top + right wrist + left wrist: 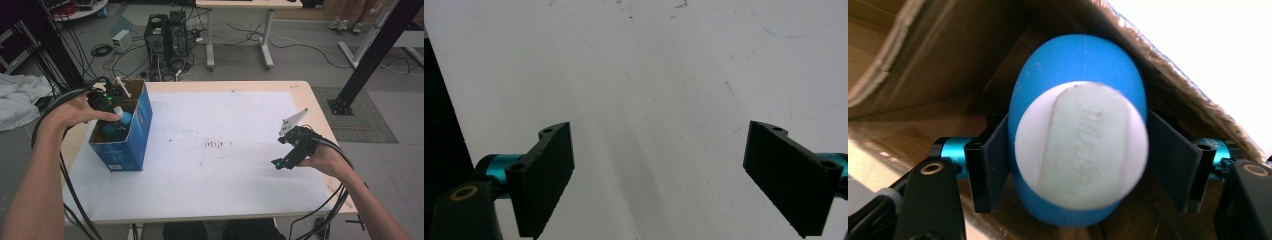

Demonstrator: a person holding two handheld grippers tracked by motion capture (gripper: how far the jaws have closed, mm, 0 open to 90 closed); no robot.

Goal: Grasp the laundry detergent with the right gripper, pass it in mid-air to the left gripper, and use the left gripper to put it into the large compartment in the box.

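White-covered tabletop [225, 165]: my left claw [1078, 165] straddles blue white-capped plastic bottle [1078, 145] inside blue cardboard box [137, 132] at left, pads seemingly loosened; next, lift out. Right claw [659, 175] gapes, idle.

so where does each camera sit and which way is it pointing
high view: above the person's side, looking forward and down on the table; both forearms enter from below.
left gripper view: rides the left gripper, looking into the cardboard box; the blue bottle sits between its jaws.
right gripper view: rides the right gripper, facing bare white tabletop.
Shared: high and left views both show box and bottle.
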